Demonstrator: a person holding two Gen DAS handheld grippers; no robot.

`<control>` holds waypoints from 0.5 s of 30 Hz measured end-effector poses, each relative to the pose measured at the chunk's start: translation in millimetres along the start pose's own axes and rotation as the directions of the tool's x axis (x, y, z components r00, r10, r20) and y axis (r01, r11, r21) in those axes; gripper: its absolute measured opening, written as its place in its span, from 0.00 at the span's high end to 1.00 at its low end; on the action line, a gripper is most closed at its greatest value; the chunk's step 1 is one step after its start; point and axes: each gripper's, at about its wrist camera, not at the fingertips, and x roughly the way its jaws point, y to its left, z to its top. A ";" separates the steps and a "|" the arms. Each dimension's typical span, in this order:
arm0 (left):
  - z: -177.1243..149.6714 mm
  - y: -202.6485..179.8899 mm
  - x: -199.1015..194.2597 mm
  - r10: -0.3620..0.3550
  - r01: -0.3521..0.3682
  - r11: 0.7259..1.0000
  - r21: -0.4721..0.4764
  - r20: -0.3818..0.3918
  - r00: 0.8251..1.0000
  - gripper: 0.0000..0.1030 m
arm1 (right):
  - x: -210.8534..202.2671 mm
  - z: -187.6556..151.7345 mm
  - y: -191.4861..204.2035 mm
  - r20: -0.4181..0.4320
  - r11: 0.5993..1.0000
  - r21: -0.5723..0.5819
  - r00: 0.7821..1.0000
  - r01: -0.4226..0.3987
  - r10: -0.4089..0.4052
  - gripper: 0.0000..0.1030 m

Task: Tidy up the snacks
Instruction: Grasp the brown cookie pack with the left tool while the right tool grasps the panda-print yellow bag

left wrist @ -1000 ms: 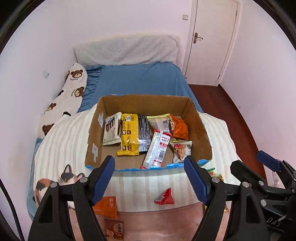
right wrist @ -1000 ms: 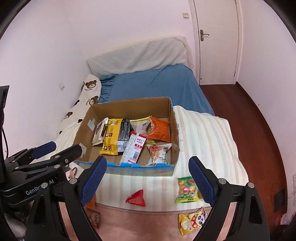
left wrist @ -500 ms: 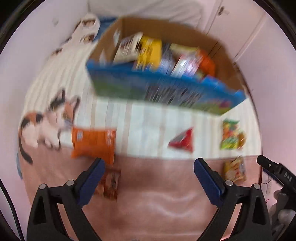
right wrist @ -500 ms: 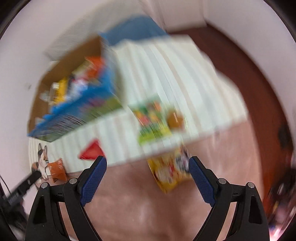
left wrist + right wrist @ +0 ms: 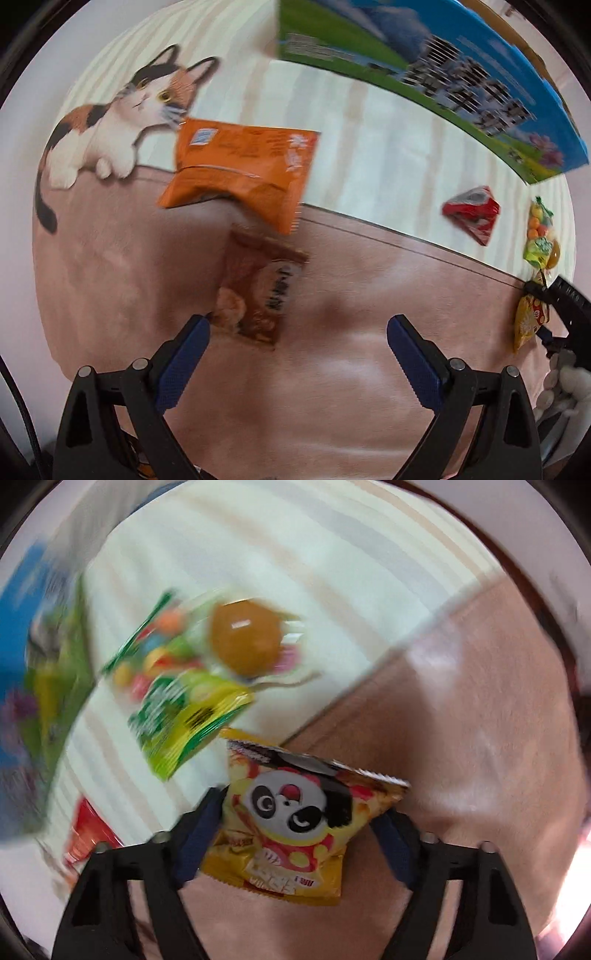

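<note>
Between my right tongs [image 5: 299, 827] sits the yellow panda bag [image 5: 291, 819], their tips at its sides. My left tongs [image 5: 297, 345] gape apart near the brown snack bag [image 5: 258, 291] on the bed [image 5: 351, 387].

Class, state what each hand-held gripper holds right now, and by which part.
The left hand-held gripper is open and empty. The right hand-held gripper has its fingers around the middle of the yellow panda snack bag; whether they already clamp it cannot be told.
</note>
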 end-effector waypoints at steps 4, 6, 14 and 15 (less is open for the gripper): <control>-2.0 30.7 -4.4 -0.004 0.004 0.999 -0.053 0.002 1.000 0.04 | 3.1 -35.3 49.0 -0.017 0.950 -0.311 1.000 0.000 -0.006 0.32; -3.8 46.0 -4.4 -0.004 0.004 0.997 -0.075 0.001 1.000 0.05 | 6.4 -54.9 69.4 -0.025 0.907 -0.421 0.999 0.007 -0.020 0.32; -6.0 65.5 26.9 0.016 -0.014 1.000 0.027 -0.081 0.997 0.05 | 25.4 -127.6 141.2 -0.108 0.680 -0.732 0.993 -0.045 -0.051 0.25; -5.2 62.7 33.4 0.017 -0.012 0.999 0.050 -0.097 0.995 0.05 | 27.6 -130.2 143.0 -0.129 0.677 -0.734 0.990 -0.060 -0.053 0.15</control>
